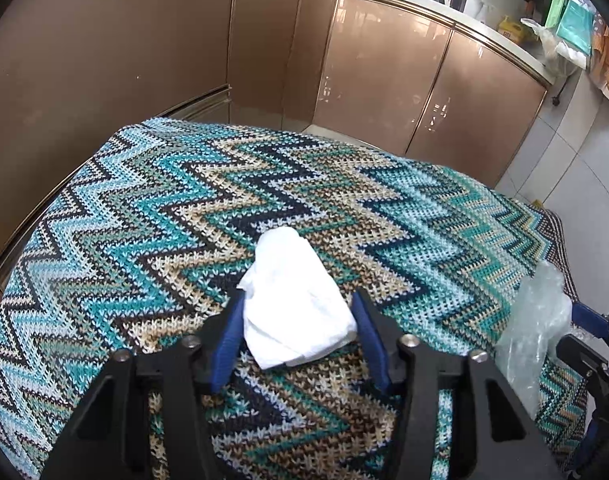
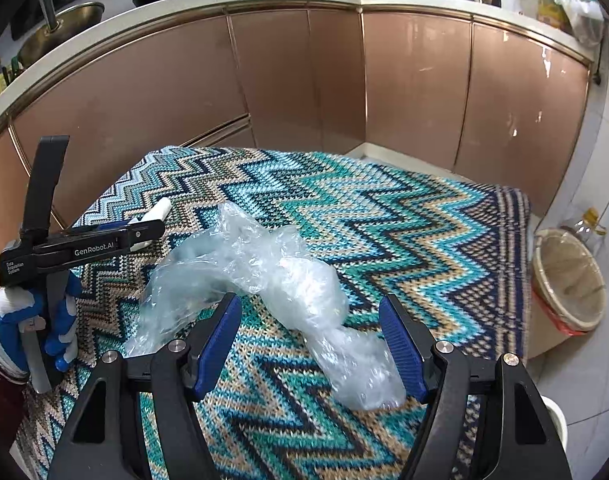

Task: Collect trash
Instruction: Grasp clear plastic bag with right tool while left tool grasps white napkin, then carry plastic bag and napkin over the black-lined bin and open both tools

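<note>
Both pieces remain uncollected: our left gripper [image 1: 296,312] pinches the crumpled tissue [image 1: 292,300]; our right gripper [image 2: 310,340] gapes around the plastic wrap [image 2: 264,280].

So the table's covered in a knitted zigzag cloth [image 2: 384,216] in teal, navy and beige, and lying right on it are a crumpled white paper tissue [image 1: 294,300] and a scrunched clear plastic bag [image 2: 264,276].

Left gripper [image 1: 298,306] angled down at the tabletop, blue pads [image 1: 228,336] touching both sides of a white tissue wad [image 1: 292,304]; right gripper [image 2: 310,336] angled down likewise, jaws wide and clear of crumpled clear plastic [image 2: 264,276] between them; gloved left hand [image 2: 32,320] wraps the handle.
</note>
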